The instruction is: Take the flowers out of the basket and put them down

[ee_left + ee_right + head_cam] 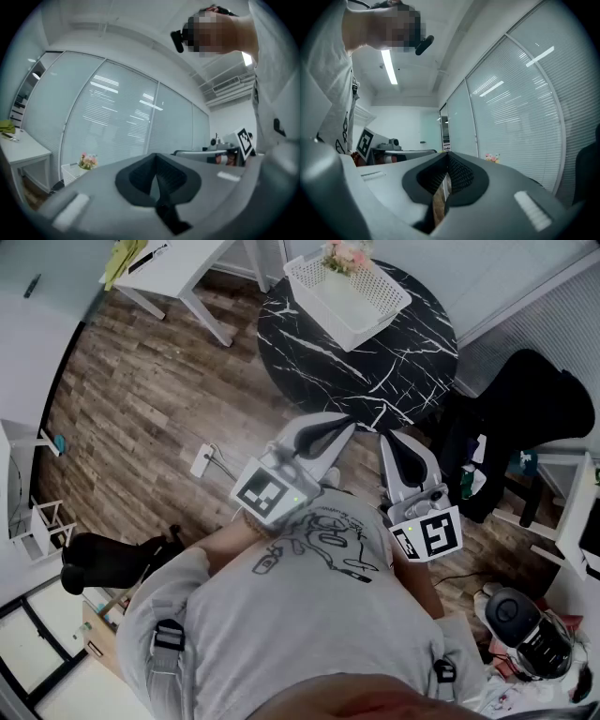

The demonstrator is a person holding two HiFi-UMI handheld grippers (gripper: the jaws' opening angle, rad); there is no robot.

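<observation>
While the person stands at the near edge of the round black marble table (pixel 412 362), both tools are held level in front of a grey shirt (pixel 309 606), side by side and close to the body. Seen from the head view, the left hand-held gripper (pixel 347 421) reaches just over the near rim of the table, and in its own view its jaws are clenched, pad against pad, with nothing gripped. The right hand-held gripper (pixel 387 436) sits just beside it, its tips also at the table's near rim; its own view shows the jaws pressed together the same way, only a thin slit of wooden floor (pixel 141 418) showing lower down between the pads.

A white perforated basket (pixel 375 310) stands on the far side of the table, well apart from both tools. The flowers (pixel 345 254), a small pink and cream bunch, sit in the basket's far corner. From the left gripper view they appear low at the left, in front of a glass wall with blinds (pixel 117 112); from the right gripper view they are a small pink spot to the right of the jaws.

A white desk (pixel 187 263) stands at the upper left, and a black chair (pixel 539 418) is beside the table at the right
</observation>
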